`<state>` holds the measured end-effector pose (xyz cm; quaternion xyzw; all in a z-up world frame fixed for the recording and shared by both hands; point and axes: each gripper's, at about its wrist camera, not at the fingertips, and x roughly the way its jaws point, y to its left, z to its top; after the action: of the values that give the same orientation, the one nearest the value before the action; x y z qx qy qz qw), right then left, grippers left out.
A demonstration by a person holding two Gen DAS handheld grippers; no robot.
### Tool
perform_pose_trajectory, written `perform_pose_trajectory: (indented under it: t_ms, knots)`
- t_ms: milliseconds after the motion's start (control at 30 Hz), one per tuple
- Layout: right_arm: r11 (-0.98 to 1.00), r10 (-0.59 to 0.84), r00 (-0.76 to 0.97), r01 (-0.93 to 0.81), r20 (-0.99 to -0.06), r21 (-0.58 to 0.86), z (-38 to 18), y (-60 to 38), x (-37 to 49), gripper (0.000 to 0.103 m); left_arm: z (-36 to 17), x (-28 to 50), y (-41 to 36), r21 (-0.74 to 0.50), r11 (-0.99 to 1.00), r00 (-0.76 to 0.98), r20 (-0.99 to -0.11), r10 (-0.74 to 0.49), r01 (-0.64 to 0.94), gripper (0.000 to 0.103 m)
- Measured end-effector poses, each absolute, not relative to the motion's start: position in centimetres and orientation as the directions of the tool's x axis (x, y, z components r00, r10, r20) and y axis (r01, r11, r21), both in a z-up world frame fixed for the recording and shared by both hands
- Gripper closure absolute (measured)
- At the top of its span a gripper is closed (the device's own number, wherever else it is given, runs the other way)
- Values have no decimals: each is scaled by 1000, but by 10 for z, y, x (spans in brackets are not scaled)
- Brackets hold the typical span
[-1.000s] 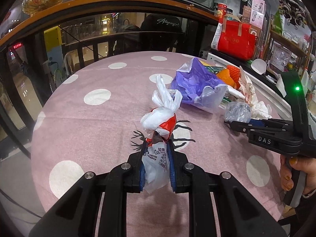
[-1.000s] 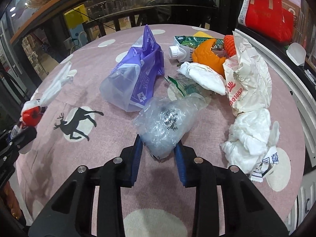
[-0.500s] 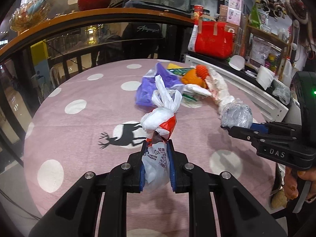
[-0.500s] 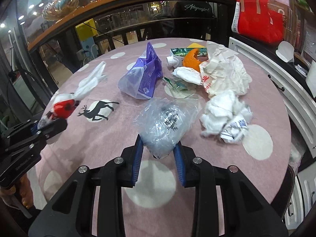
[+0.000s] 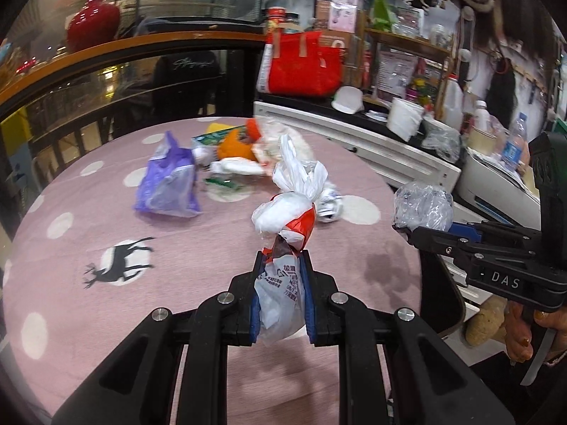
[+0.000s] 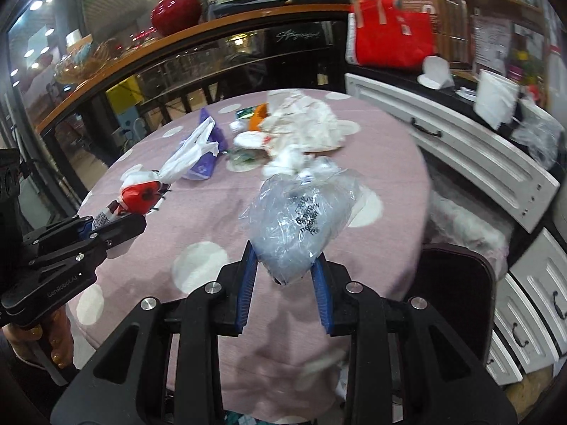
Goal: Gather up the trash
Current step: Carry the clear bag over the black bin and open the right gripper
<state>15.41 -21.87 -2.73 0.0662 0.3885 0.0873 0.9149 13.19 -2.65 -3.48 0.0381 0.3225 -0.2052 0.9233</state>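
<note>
While both pieces hang clear above the table (image 5: 71,283), my left gripper (image 5: 280,304) is clamped on the printed lower end of a knotted white-and-red bag (image 5: 287,212), so its tied ears stand up ahead of the pads and nothing spills. Beyond it, the uncollected trash lies on the table's far part: a purple bag (image 5: 166,184), an orange wrapper (image 5: 235,147), and crumpled white paper (image 6: 304,124) farther right. My right gripper (image 6: 285,283) is closed on the bottom of a crumpled clear plastic bag (image 6: 301,219), carried up off the cloth. With both grippers full, I judge each load needs dropping into a bin, which I cannot see, before I reach again
</note>
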Motion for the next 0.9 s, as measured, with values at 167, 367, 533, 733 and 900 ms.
perform_pose_trajectory:
  t_ms: [167, 367, 533, 733, 900]
  knots:
    - [982, 144, 690, -14, -709, 187, -35, -256, 143, 72, -36, 129, -62, -72, 878, 675, -610, -414, 473, 85]
    - [974, 8, 635, 169, -772, 149, -61, -311, 149, 72, -36, 130, -100, -96, 837, 628, -616, -475, 539, 85]
    - [937, -57, 510, 324, -858, 130, -114, -368, 167, 72, -39, 131, -129, -106, 808, 596, -621, -509, 580, 85]
    - [866, 4, 357, 467, -934, 182, -186, -422, 179, 72, -45, 136, -156, -109, 780, 558, -639, -530, 617, 85]
    - [844, 23, 306, 504, -952, 183, -216, -435, 177, 72, -56, 140, -179, -124, 754, 508, -668, -544, 644, 85]
